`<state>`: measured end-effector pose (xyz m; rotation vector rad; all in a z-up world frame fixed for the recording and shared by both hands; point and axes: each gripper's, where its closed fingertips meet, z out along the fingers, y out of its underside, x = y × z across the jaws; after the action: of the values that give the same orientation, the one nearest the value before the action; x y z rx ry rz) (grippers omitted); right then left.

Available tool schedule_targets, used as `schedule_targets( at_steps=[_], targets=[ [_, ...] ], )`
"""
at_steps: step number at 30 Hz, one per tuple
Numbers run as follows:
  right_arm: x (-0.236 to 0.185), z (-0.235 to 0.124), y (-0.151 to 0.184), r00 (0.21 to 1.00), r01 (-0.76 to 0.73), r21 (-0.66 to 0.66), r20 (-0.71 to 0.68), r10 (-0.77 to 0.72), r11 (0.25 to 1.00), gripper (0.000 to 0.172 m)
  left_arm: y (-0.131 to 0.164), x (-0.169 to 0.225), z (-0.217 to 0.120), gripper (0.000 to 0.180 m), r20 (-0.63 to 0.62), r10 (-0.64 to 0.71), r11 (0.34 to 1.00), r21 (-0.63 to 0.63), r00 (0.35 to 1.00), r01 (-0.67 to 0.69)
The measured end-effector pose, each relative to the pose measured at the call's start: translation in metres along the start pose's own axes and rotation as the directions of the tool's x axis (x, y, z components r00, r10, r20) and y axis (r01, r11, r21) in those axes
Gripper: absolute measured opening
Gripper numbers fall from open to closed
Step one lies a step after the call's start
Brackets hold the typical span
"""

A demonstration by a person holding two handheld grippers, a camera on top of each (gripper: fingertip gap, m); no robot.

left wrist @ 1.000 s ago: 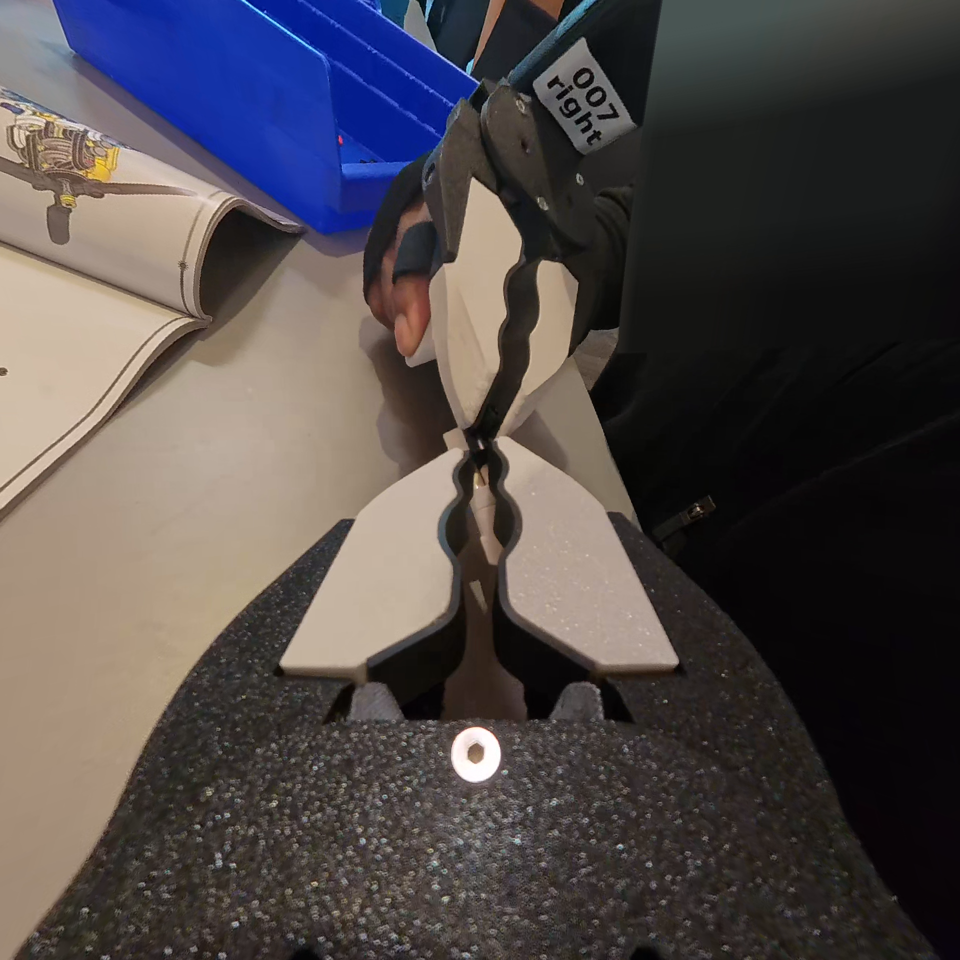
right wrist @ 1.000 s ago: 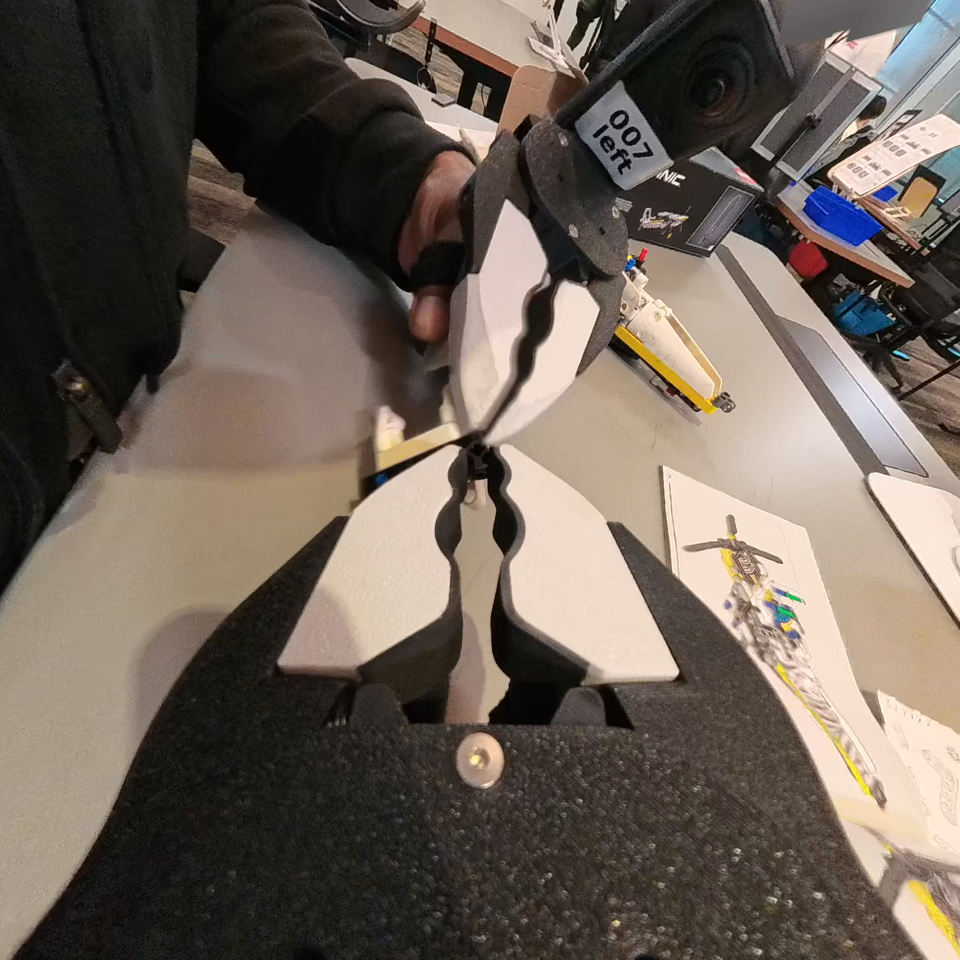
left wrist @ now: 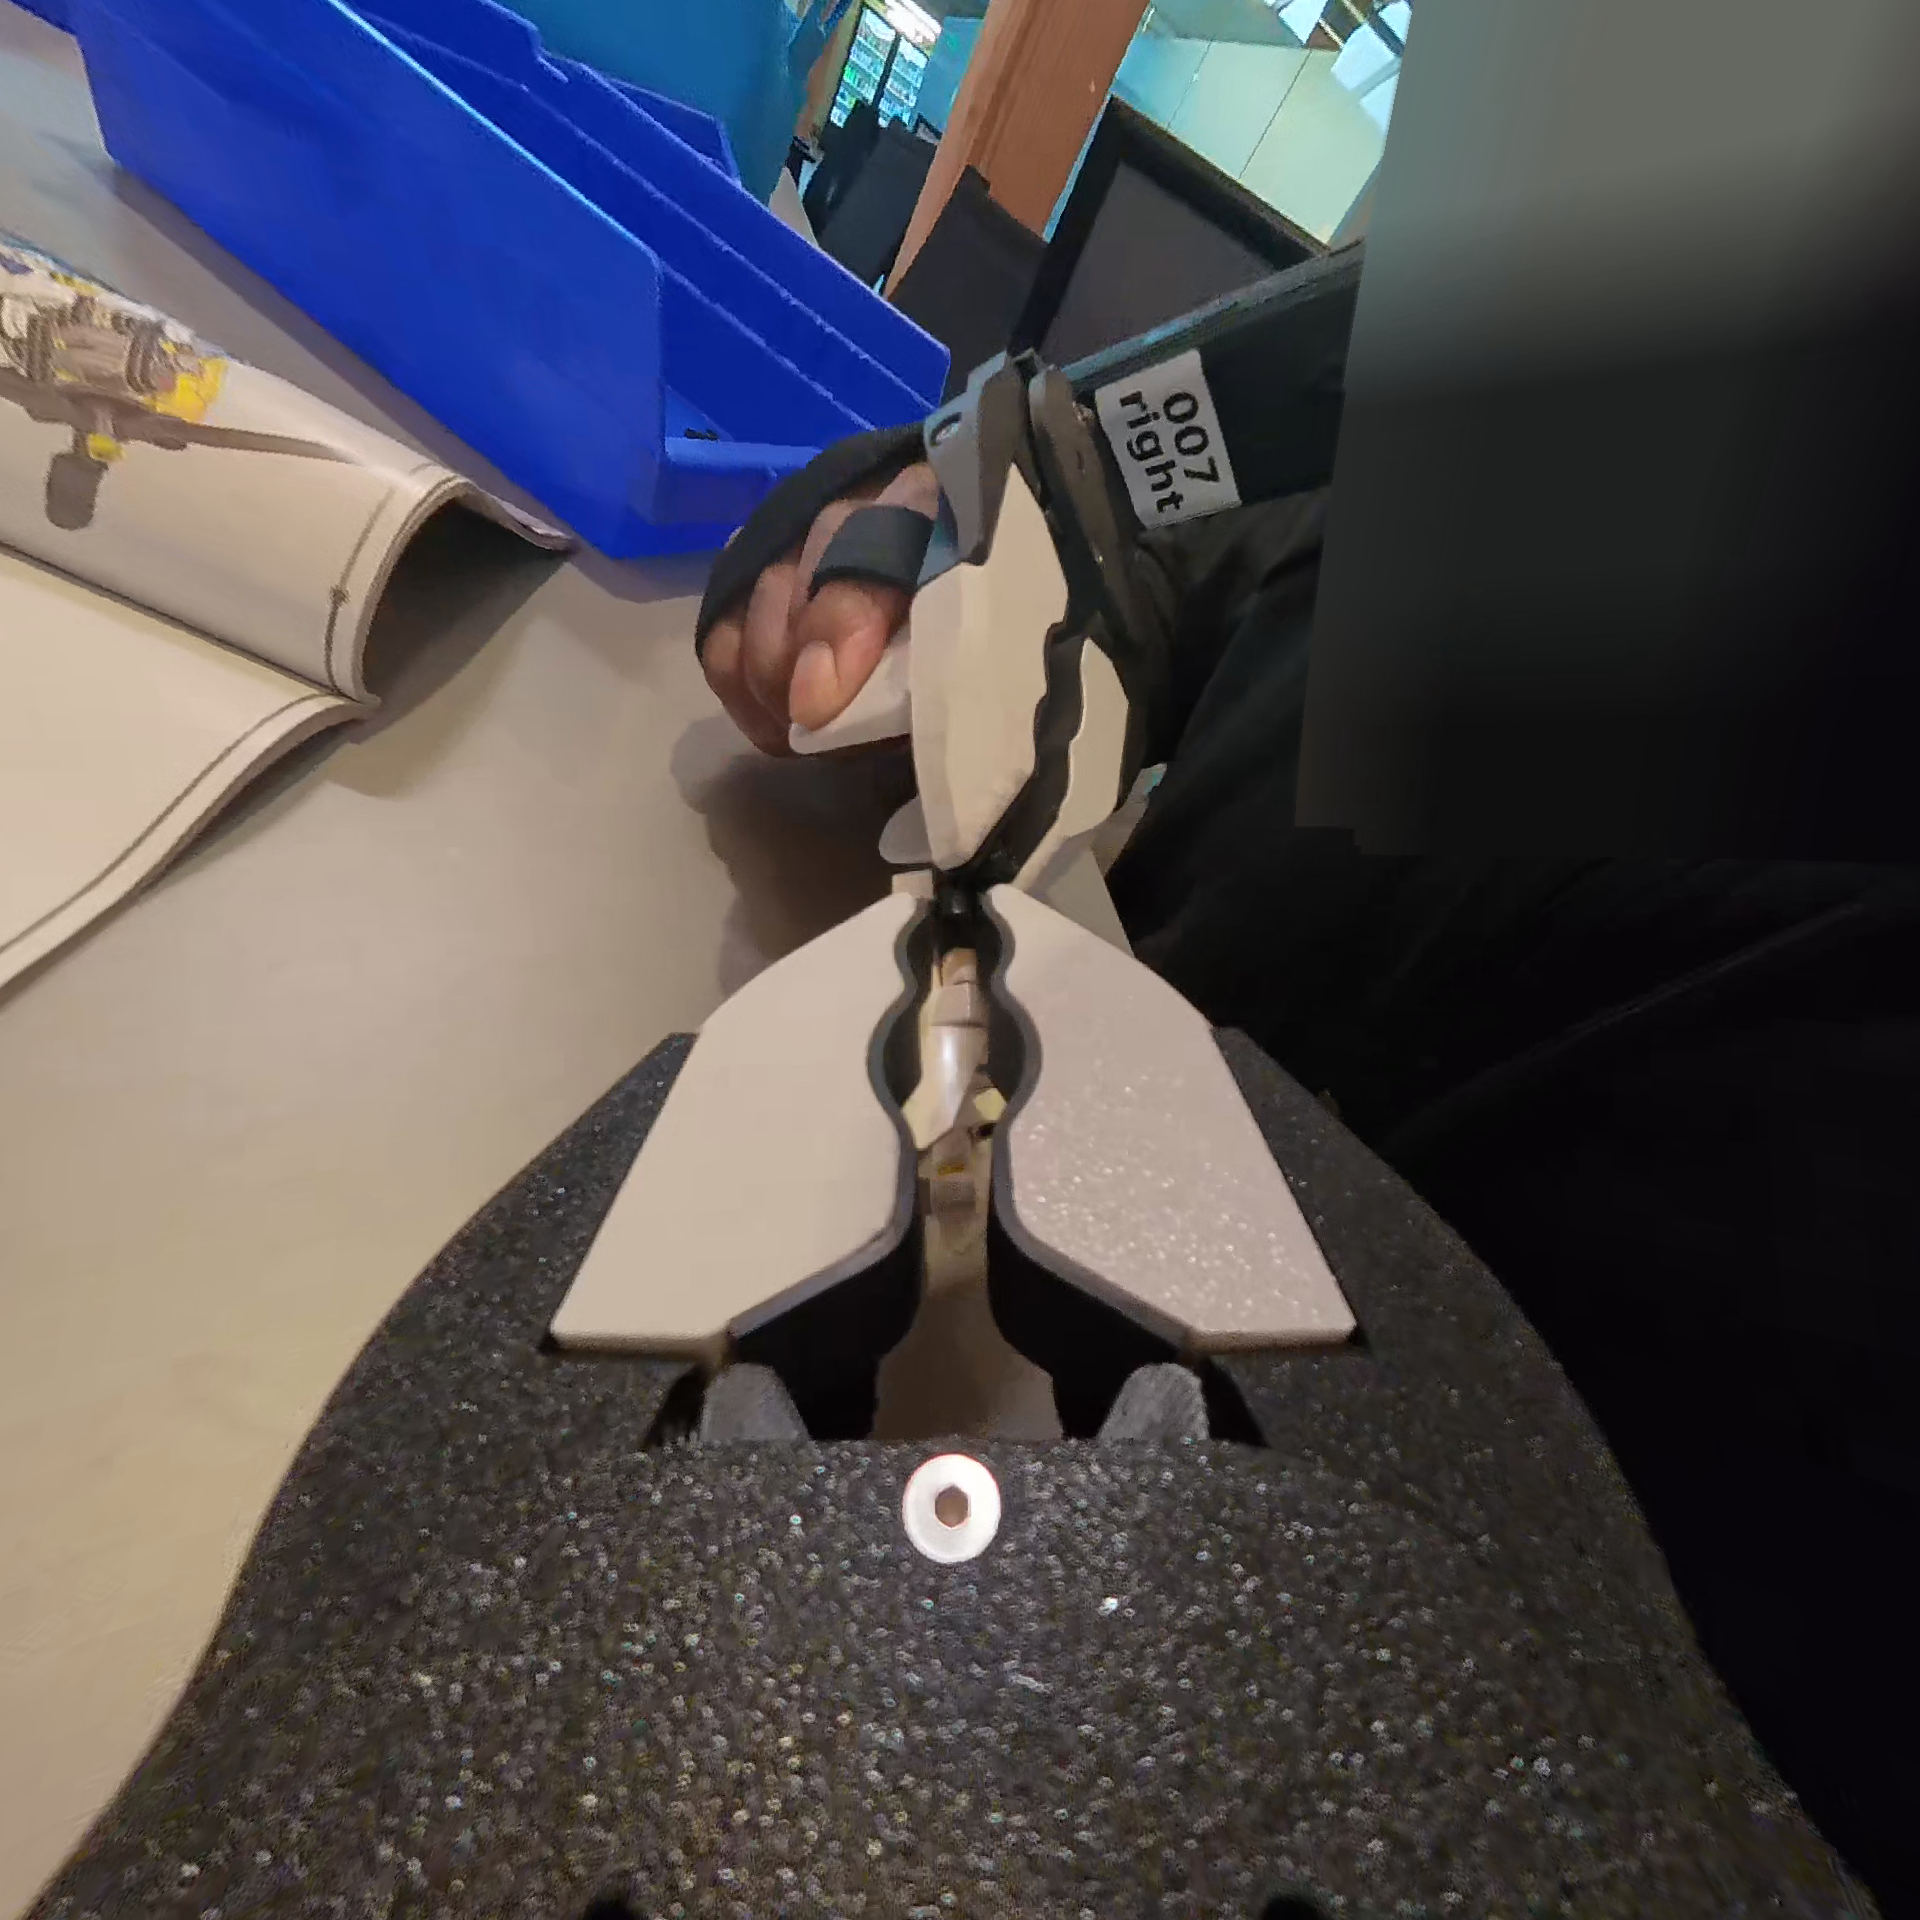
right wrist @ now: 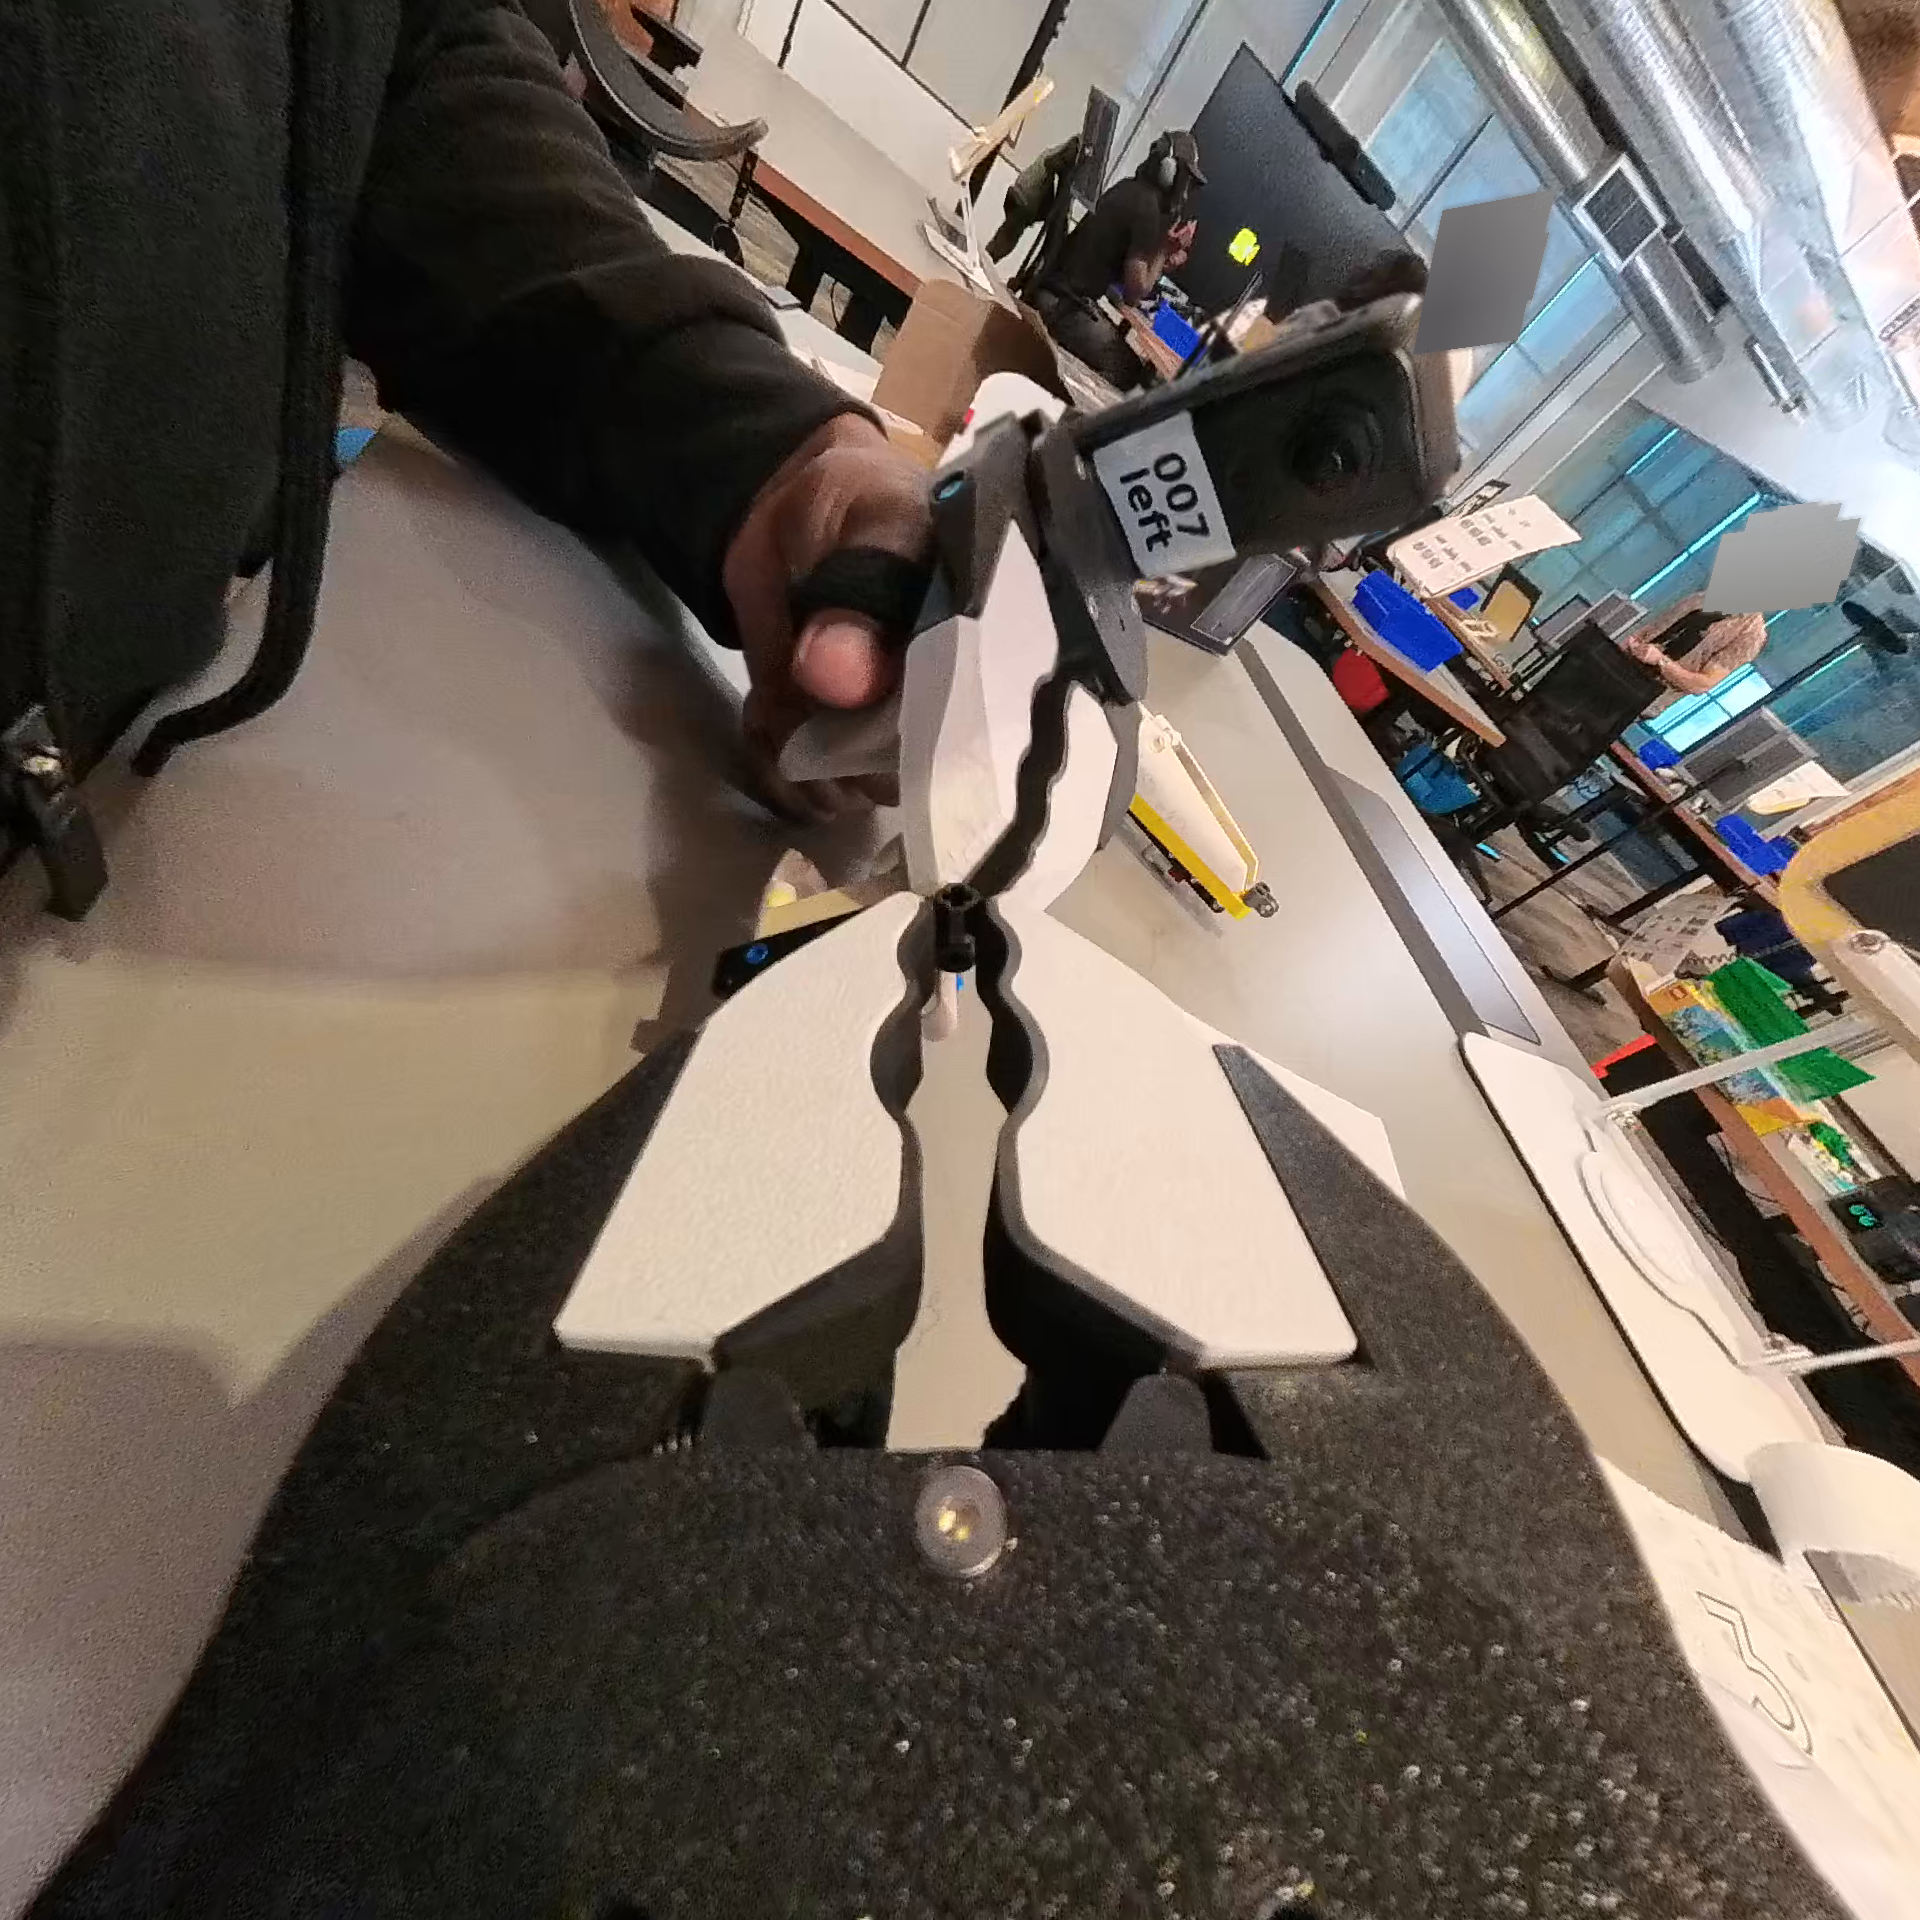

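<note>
A small black pin (right wrist: 954, 925) sits pinched tip-to-tip between the right claw (right wrist: 954, 935) and the left claw (left wrist: 954, 914), both clamped on it above the grey bench (left wrist: 312, 1039); its far end is hidden. An open booklet (left wrist: 156, 644) and a blue bin (left wrist: 468, 260) lie beyond.

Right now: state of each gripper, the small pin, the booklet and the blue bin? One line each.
Left gripper: jaws nearly closed on the black pin.
Right gripper: jaws nearly closed on the same pin, tip to tip with the left.
Black pin: held off the table, between both grippers' tips.
Booklet: lying open, pages curled.
Blue bin: upright, open-topped; contents not visible.
</note>
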<state>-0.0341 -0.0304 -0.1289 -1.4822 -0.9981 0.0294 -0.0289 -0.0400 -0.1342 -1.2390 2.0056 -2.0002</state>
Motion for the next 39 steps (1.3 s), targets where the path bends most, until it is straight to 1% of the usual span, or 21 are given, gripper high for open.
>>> schedule_targets(
  at_steps=[2,5,9,14,16,19,22,25,31,33,39],
  targets=[
    [0.000,0.001,0.001,1.000,-0.016,0.006,0.004,0.016,1.000,0.007,0.000,-0.002,0.000,0.009,0.021,0.004,1.000,-0.001,1.000,-0.004],
    [-0.001,0.001,0.004,0.996,-0.080,0.007,0.034,0.080,0.997,0.014,0.004,-0.003,0.000,0.009,0.060,0.083,0.996,-0.032,0.995,-0.082],
    [-0.007,0.002,0.005,0.986,-0.134,0.006,0.101,0.133,0.991,0.013,0.006,-0.001,0.001,0.009,0.074,0.166,0.986,-0.046,0.983,-0.163],
    [-0.010,0.002,0.006,0.972,-0.183,-0.008,0.148,0.183,0.983,0.012,0.007,-0.001,0.001,0.009,0.108,0.267,0.963,-0.059,0.958,-0.262],
    [-0.011,0.002,0.007,0.968,-0.191,-0.016,0.166,0.191,0.982,0.010,0.008,-0.001,0.001,0.009,0.127,0.308,0.951,-0.068,0.943,-0.302],
    [-0.015,0.002,0.009,0.973,-0.151,-0.041,0.173,0.155,0.988,0.010,0.012,-0.001,0.002,0.009,0.147,0.377,0.925,-0.102,0.915,-0.365],
    [-0.018,0.000,0.006,0.974,-0.142,-0.033,0.176,0.146,0.989,0.010,0.013,0.003,0.002,0.009,0.146,0.443,0.896,-0.103,0.884,-0.432],
    [-0.017,-0.001,0.004,0.978,-0.133,-0.031,0.155,0.137,0.991,0.010,0.011,0.005,0.001,0.009,0.161,0.476,0.880,-0.088,0.865,-0.467],
    [-0.021,-0.003,0.002,0.980,-0.131,-0.037,0.145,0.135,0.991,0.010,0.013,0.009,0.002,0.009,0.146,0.507,0.862,-0.084,0.849,-0.500],
    [-0.020,-0.003,0.001,0.968,-0.204,-0.060,0.135,0.211,0.977,0.009,0.012,0.009,0.001,0.009,0.144,0.499,0.867,-0.075,0.855,-0.493],
    [-0.023,-0.005,0.002,0.966,-0.209,-0.078,0.139,0.218,0.975,0.008,0.013,0.011,0.002,0.009,0.142,0.518,0.855,-0.081,0.844,-0.512]
  ],
)
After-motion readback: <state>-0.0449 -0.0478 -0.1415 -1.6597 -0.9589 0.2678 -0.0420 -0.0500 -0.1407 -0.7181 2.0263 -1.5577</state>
